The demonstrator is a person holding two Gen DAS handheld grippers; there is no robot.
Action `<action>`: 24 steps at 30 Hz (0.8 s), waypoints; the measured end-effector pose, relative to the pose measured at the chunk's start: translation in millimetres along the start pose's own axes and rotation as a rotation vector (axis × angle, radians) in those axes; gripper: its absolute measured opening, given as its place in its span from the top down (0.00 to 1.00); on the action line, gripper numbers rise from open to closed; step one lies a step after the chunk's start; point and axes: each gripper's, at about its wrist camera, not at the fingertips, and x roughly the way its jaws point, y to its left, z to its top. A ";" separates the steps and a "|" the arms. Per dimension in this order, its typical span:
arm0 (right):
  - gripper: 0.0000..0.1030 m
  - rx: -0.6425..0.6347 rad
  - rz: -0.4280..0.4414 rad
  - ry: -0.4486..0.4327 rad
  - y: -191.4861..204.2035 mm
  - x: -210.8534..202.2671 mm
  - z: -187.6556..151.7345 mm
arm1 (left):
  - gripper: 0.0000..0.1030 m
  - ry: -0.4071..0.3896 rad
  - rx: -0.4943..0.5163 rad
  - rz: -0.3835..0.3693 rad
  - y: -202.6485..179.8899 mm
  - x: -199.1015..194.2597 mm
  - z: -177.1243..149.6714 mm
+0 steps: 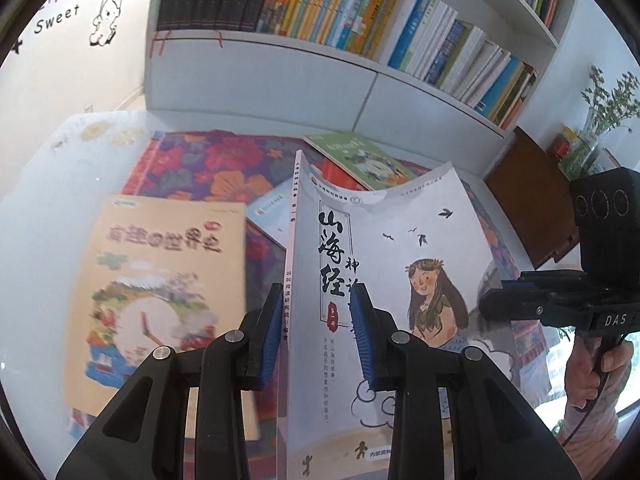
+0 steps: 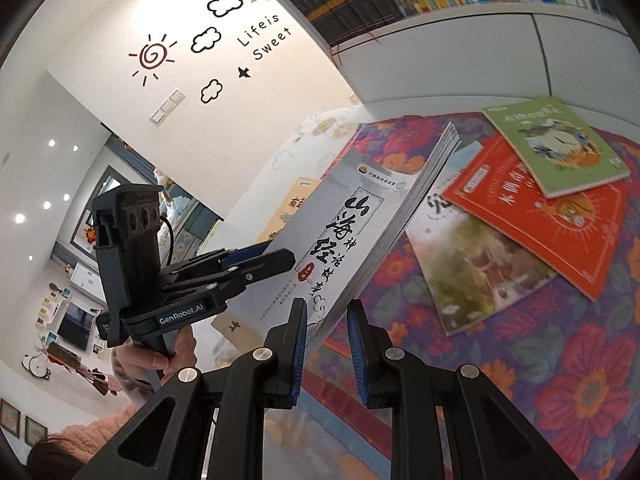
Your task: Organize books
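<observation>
Gripping the white book [image 1: 384, 264] at opposite edges, left gripper [image 1: 316, 336] clamps its spine side, right gripper [image 2: 326, 344] its page edge, above the floral cloth [image 2: 560, 380].

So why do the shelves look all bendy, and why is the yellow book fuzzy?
Left wrist view: the fisheye lens curves the bookshelf, and the yellow book is smeared by motion blur. Right wrist view: the red book is slightly blurred too.
</observation>
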 end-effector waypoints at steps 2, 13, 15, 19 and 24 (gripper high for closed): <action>0.80 -0.008 0.002 0.007 4.3 7.9 6.4 | 0.72 -0.008 0.000 0.004 6.4 -3.2 3.6; 0.80 -0.052 0.045 0.028 30.4 54.2 43.8 | 0.70 -0.060 -0.068 0.011 68.3 -22.3 20.2; 0.80 -0.061 0.054 0.032 36.5 67.9 50.6 | 0.70 -0.068 -0.091 0.016 84.9 -25.4 21.9; 0.80 -0.060 0.087 0.054 43.2 95.1 61.4 | 0.70 -0.072 -0.118 0.034 111.3 -27.9 20.2; 0.80 -0.045 0.106 0.087 44.0 133.5 67.7 | 0.70 -0.058 -0.118 0.029 142.1 -18.3 10.4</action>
